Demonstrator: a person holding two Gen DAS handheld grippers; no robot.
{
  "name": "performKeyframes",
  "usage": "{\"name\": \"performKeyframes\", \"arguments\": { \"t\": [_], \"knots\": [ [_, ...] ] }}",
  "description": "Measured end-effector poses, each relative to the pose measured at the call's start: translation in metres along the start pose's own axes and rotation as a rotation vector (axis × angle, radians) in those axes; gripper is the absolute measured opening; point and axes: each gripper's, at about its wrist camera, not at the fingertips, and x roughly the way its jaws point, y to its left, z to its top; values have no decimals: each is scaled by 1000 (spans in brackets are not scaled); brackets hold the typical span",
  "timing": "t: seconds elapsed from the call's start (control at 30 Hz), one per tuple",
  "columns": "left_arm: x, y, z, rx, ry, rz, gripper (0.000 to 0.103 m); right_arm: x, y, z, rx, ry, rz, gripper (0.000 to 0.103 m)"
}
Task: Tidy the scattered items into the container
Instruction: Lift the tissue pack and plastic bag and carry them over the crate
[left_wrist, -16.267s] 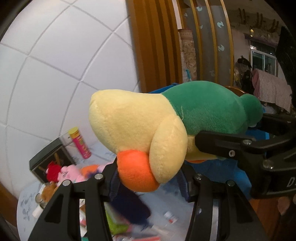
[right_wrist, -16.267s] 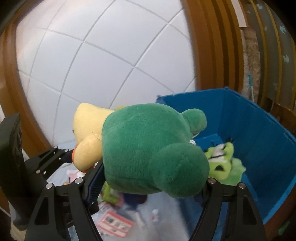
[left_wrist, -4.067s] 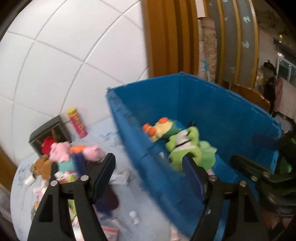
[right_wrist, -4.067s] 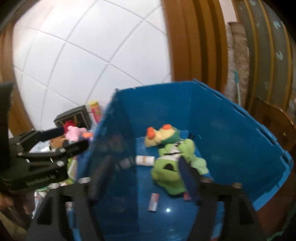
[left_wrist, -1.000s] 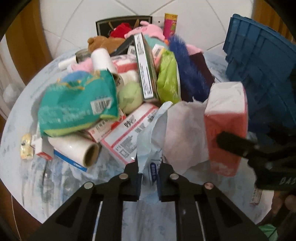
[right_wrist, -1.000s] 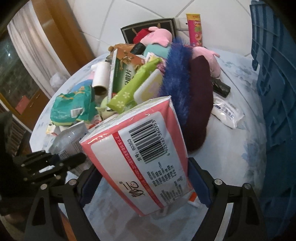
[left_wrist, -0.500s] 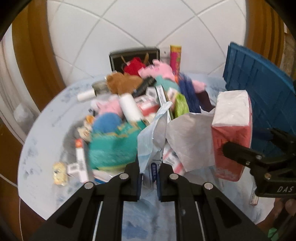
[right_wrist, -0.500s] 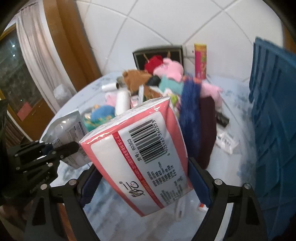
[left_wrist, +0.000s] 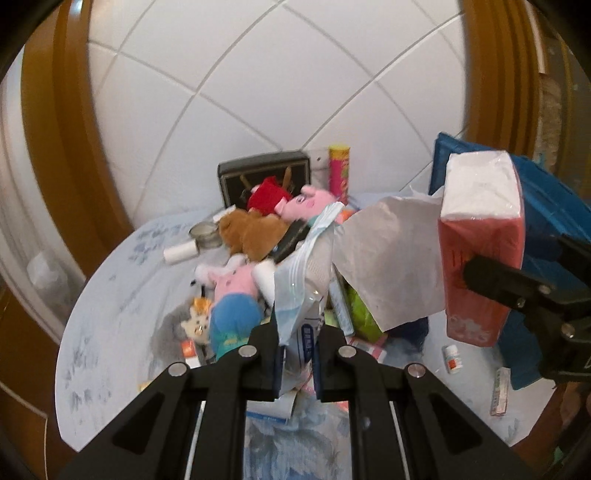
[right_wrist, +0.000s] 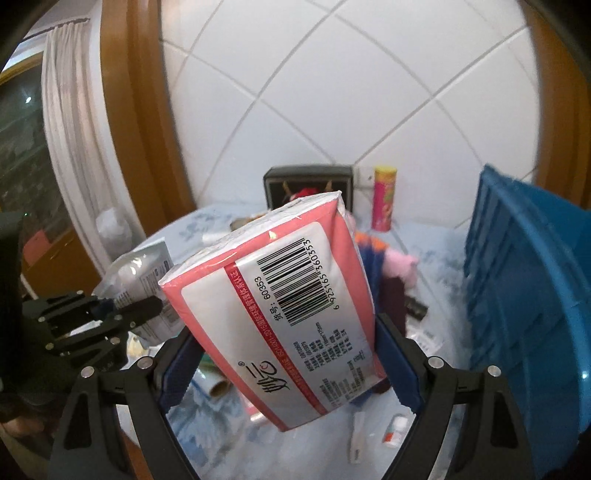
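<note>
Now, over on the left the left gripper (left_wrist: 297, 356) has its jaws pinched tight on a floppy plastic pouch (left_wrist: 301, 291) with a sheet of paper (left_wrist: 388, 258) flapping off it, held up above the round table (left_wrist: 110, 314) and its heap of soft toys (left_wrist: 255, 229) and packets. Beside it, the right gripper (right_wrist: 288, 365) is clamped across a pink tissue pack (right_wrist: 284, 295), jaws squeezing its two long sides, also well clear of the tabletop. Farther right stands the blue container (right_wrist: 524, 280), its wall rising just beside the pile. I'd say both loads are on their way over that rim. The trick will be lifting high enough to clear the wall, minding the trailing paper so it doesn't snag, and letting go only once each item hangs above the inside.
</note>
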Motion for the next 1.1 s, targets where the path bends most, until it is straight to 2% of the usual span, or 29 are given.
{"name": "performKeyframes", "arguments": {
  "t": [0.17, 0.33, 0.5, 0.73, 0.93, 1.1],
  "knots": [
    [-14, -21, 27, 63, -60, -64, 12, -34, -8, 15, 31, -65, -81, 88],
    [-26, -62, 59, 107, -121, -152, 12, -86, -45, 28, 90, -143, -186, 88],
    [-41, -135, 93, 161, -186, -233, 12, -148, -106, 32, 134, -219, -316, 88],
    [-61, -273, 131, 222, -237, -358, 12, -227, -212, 22, 183, -273, -463, 88],
    [-50, -371, 127, 293, -156, -395, 12, -258, -300, -4, 221, -205, -544, 88],
    [-25, -417, 102, 343, 22, -369, 12, -248, -348, -39, 247, -88, -547, 88]
  ]
}}
